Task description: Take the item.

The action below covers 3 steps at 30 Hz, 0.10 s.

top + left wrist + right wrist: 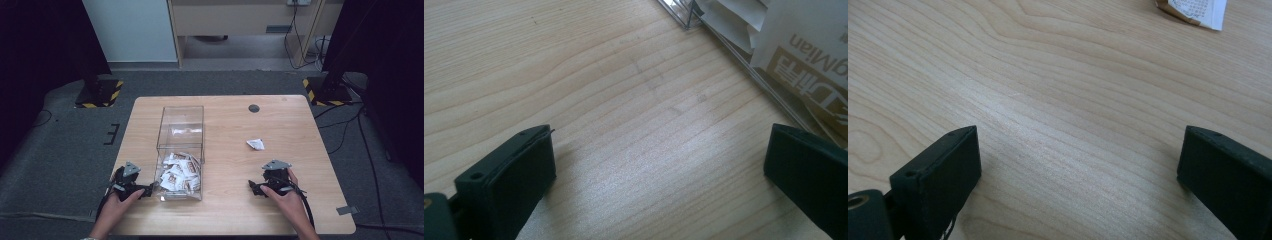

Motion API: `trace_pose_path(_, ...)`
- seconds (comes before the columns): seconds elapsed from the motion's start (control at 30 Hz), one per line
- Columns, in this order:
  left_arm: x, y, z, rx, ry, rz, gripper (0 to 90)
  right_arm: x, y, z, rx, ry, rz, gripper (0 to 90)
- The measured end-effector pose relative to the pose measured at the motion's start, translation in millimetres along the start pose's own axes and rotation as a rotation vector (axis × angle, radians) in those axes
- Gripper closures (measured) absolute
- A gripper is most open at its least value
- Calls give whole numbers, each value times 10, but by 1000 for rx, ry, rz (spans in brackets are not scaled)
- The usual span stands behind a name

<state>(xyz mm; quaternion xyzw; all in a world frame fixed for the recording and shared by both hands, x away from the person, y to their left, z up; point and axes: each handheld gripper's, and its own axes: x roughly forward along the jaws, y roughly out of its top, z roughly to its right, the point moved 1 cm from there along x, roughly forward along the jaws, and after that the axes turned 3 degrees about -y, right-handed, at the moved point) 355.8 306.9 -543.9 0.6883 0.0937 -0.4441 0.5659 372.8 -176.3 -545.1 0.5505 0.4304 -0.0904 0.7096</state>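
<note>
A clear plastic box stands left of the table's middle, with several white-and-brown packets heaped in its near end. One loose packet lies on the wood to the box's right. My left gripper rests low by the box's near left corner, open, with bare wood between its jaws; the box wall and a packet show at the upper right of the left gripper view. My right gripper sits near the front right, open over bare wood, and the loose packet lies beyond it.
The wooden table has a dark round grommet near its far edge. Black stands with yellow-striped bases stand on the grey floor at both far corners. Cables run along the floor at the right.
</note>
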Motion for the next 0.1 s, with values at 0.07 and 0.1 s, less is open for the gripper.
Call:
trace_pose_path(0.07,0,0,0,0,0,0,0,4,-8,-5,-7,-4,7,29)
trace_pose_path(0.1,0,0,0,0,0,0,0,4,-7,-5,-6,-4,7,29)
